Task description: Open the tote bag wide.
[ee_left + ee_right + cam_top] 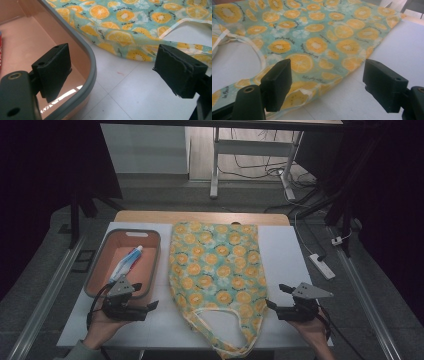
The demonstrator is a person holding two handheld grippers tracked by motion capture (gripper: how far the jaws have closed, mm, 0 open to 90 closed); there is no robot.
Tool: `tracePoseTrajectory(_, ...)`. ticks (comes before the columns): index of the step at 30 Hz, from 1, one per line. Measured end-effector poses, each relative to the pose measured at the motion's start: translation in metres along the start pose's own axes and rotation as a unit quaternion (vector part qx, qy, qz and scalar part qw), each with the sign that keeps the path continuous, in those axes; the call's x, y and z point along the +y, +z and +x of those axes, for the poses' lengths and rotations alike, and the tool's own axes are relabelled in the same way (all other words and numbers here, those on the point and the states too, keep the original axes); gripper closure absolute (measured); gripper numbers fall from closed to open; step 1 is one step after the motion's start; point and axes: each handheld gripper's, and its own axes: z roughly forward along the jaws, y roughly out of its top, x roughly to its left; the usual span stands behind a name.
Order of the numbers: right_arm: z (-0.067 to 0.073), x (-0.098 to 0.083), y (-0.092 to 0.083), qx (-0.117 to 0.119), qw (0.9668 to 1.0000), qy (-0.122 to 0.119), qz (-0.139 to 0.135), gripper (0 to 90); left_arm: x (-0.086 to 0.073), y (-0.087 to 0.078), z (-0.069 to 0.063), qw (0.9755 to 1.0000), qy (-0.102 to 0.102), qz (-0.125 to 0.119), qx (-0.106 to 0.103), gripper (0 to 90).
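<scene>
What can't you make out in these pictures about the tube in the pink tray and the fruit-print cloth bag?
- Print on the red, white and blue tube in the pink plastic tray with grey rim: too small in the high view; the left gripper view's left edge cuts it to a red sliver.
- Inside of the orange-slice-print cloth bag: it lies flat, cloth hides any contents.
- Bag's handle loop: its near end meets the high view's bottom edge.

Both hands came in from six o'clock, low and level. The left gripper (146,296) sat at about seven o'clock, jaws spread wide toward three o'clock, nothing between them. The right gripper (278,296) sat at about five o'clock, jaws parted just as wide toward nine o'clock, gripping nothing.
</scene>
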Motion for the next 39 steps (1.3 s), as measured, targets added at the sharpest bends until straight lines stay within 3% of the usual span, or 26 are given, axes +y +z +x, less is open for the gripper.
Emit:
tracePoseTrajectory(11, 0.000, -0.001, -0.001, 0.001, 1.0000, 0.003, -0.001, 23.9, -0.001, -0.004, -0.003, 1.0000, -0.005, -0.003, 0.000, 14.1)
tracePoseTrajectory(14, 0.001, 0.002, -0.001, -0.004, 0.9999, -0.011, 0.001, 24.0, -0.002, -0.006, -0.005, 1.0000, -0.003, -0.004, 0.004, 14.2)
tracePoseTrajectory(20, 0.000, 0.003, 0.003, 0.004, 0.9999, -0.010, 0.004, 24.9, -0.003, -0.006, -0.003, 0.9999, -0.009, -0.005, 0.007, 14.5)
tracePoseTrajectory(26, 0.001, 0.005, 0.005, 0.004, 0.9998, -0.016, 0.011, 24.9, -0.001, -0.005, -0.006, 1.0000, 0.001, -0.003, 0.009, 14.7)
tracePoseTrajectory(39, 0.004, 0.007, 0.004, 0.006, 0.9998, -0.017, 0.014, 24.9, 0.012, 0.000, -0.025, 0.9992, 0.037, -0.002, -0.012, 15.2)
